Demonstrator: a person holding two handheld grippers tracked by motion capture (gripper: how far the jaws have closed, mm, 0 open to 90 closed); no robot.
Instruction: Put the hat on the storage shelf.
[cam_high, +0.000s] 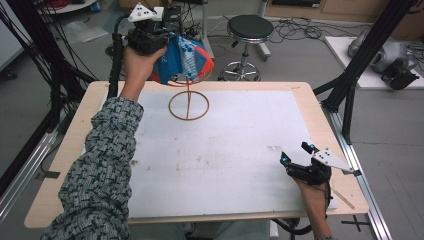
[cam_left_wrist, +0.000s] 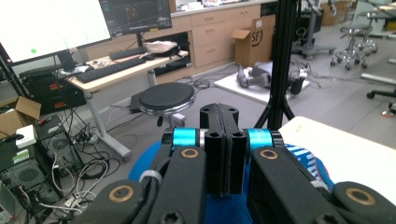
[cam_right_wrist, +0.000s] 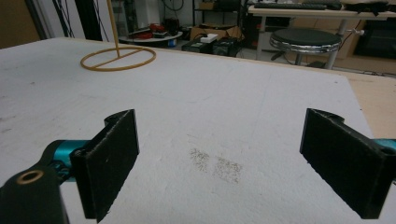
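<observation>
A blue, orange and white-striped cloth cap (cam_high: 182, 60) hangs at the top of a thin wooden stand whose ring base (cam_high: 188, 105) rests at the back of the white board. My left gripper (cam_high: 167, 40) is raised beside the cap, and in the left gripper view its jaws (cam_left_wrist: 225, 140) are pressed together with the blue cloth (cam_left_wrist: 306, 161) bunched just under them. My right gripper (cam_high: 295, 153) rests low near the board's front right corner. It stands wide open (cam_right_wrist: 229, 158) with bare board between its pads. The ring base (cam_right_wrist: 117, 58) lies far ahead of it.
The white board (cam_high: 225, 150) covers a wooden table (cam_high: 65, 165). A black round stool (cam_high: 250, 27) stands behind the table. A black frame post (cam_high: 360, 65) rises at the right edge, and cables run down the left side.
</observation>
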